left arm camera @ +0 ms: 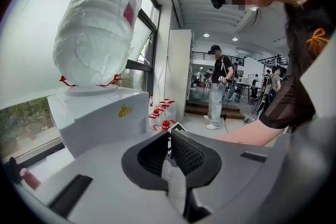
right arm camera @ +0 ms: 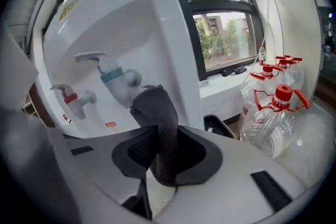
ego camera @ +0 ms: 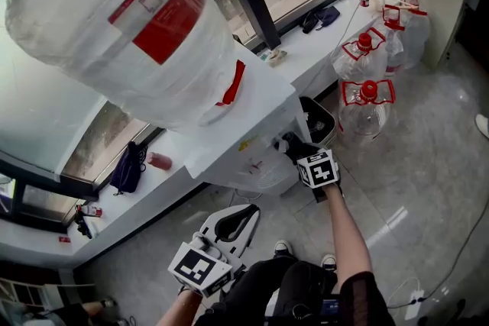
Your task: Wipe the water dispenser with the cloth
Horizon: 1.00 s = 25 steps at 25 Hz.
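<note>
Pinching the cloth (right arm camera: pixel 157 107) in my right gripper (right arm camera: pixel 160 147), jaws clamped on its middle so a dark, soft fold sticks out front as a wiping pad. It's up at the water dispenser (right arm camera: pixel 168 34), just by the blue tap (right arm camera: pixel 116 80), in the recess of the glossy white plastic front.

> Why's the other one doing nothing?

My left gripper (left arm camera: pixel 169 150) hangs low and well clear, ribbed jaws together with nothing between them. I'd guess that's so it won't bump the big crinkly bottle (left arm camera: pixel 100 23) sitting on top. One hand's enough for smooth, hard panels anyway. The taps look like the fiddly bit: rounded, knobbly, and the red tap (right arm camera: pixel 73 98) is right beside.
</note>
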### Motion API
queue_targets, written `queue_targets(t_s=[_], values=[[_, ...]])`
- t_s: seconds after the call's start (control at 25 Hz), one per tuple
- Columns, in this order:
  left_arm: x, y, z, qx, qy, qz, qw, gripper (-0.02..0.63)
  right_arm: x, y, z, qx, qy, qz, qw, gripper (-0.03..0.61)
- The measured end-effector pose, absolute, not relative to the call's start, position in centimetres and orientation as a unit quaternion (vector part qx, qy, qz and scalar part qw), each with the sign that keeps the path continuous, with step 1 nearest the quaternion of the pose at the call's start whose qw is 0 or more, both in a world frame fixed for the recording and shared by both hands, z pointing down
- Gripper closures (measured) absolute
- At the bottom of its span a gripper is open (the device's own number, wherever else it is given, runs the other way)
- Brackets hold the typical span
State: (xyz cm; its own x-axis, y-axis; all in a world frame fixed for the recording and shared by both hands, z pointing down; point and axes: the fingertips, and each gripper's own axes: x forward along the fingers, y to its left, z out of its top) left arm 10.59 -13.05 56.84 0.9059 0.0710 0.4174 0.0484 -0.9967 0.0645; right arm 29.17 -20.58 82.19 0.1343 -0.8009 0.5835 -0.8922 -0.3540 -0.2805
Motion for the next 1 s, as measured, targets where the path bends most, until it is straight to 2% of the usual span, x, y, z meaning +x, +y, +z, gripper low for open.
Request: queue_targets(t_s=[0.16, 0.32, 1.0], values=[[10.3, -11.5, 57.2, 0.974, 0.037, 0.22, 0.036, 0.594, 31.9, -18.4, 82.0, 0.768, -0.535, 0.351, 0.035, 0.474], [10.0, -11.2, 57.6, 0.972, 0.039, 0.228, 0.039, 0.594, 31.3, -17.1, 82.2, 0.77, -0.528, 0.356, 0.035, 0.474], [8.5, -14.1, 62.6, 0.971, 0.018, 0.236, 0.037, 0.594, 10.5, -20.0, 91.7, 0.641, -0.638, 0.418, 0.083, 0.474]])
